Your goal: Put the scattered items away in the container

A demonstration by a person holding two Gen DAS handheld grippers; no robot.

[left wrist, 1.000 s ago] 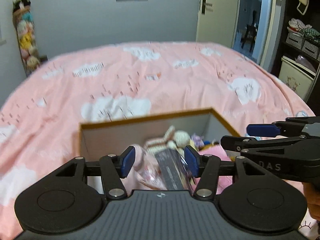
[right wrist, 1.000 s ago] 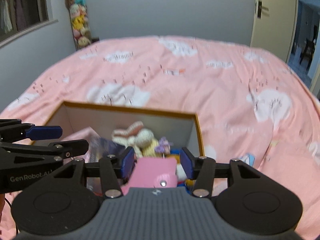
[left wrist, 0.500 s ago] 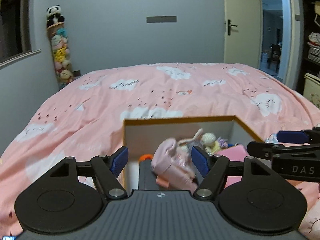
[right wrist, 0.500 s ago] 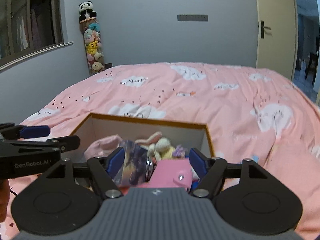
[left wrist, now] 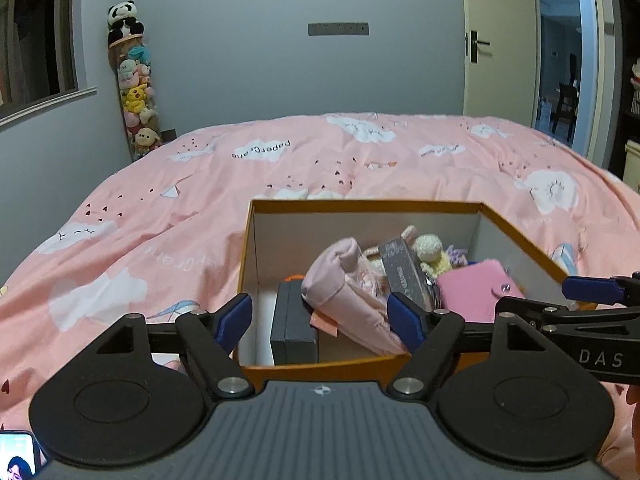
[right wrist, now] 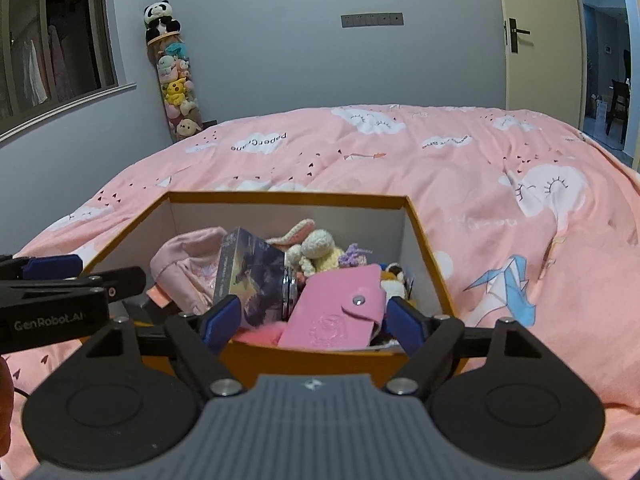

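Left gripper [left wrist: 320, 318]: jaws spread wide, holding nothing, poised at the near edge of the orange box [left wrist: 362, 205]. Right gripper [right wrist: 312, 316]: jaws likewise wide apart, empty, at the same near edge. The box rests on the pink duvet [right wrist: 480, 208]. Inside lie a pink wallet [right wrist: 338, 312], a pink pouch [left wrist: 348, 300], a dark printed carton [right wrist: 250, 276], a crocheted bunny [right wrist: 316, 246] and a black case [left wrist: 294, 322].

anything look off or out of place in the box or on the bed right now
Nothing damaged or spilled. The orange box is piled loosely: the dark printed box stands tilted against the pink cloth bag, and the pink wallet leans on the near wall. Both grippers are open and empty.
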